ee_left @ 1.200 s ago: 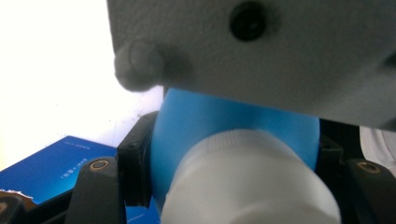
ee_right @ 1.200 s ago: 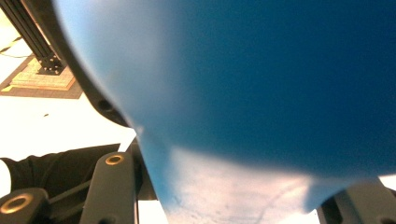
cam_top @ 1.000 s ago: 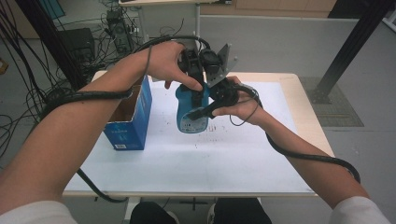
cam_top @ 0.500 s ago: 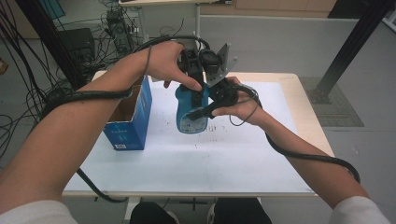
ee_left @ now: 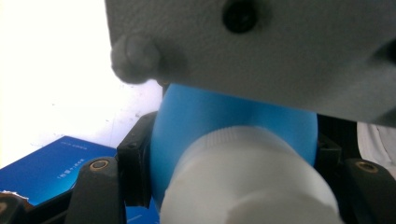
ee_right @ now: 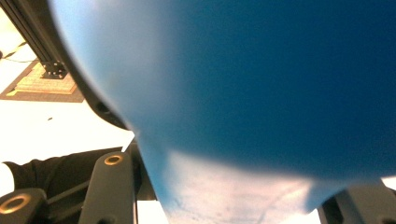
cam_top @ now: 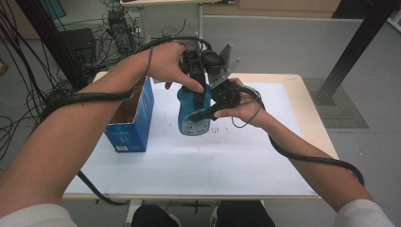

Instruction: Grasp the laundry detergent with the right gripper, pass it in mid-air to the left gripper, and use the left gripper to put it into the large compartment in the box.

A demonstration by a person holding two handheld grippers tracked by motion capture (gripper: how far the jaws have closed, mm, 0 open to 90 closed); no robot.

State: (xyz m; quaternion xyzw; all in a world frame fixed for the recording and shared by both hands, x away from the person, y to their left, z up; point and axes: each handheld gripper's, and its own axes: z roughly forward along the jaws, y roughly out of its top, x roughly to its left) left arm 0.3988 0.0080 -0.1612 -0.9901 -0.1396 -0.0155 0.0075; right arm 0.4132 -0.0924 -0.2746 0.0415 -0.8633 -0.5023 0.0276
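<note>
A blue bottle [cam_top: 193,113] with a white cap [ee_left: 247,182] hangs upright above the white table [cam_top: 236,161], held by both grippers. My left gripper [cam_top: 196,80] comes down from above and is shut on the bottle's shoulder just below the cap; in the left gripper view the blue shoulder [ee_left: 224,116] sits pressed between the jaws. My right gripper [cam_top: 202,115] reaches in from the right and is shut across the bottle's body, whose blue wall [ee_right: 261,93] lies between its jaws in the right gripper view. The grey plate [cam_top: 226,61] stands over the bottle.
An open blue cardboard box [cam_top: 132,118] stands on the table's left side, close to the bottle. Cables [cam_top: 302,156] trail from both grippers along the forearms. Cable bundles and equipment [cam_top: 71,42] crowd the floor beyond the table's far left corner.
</note>
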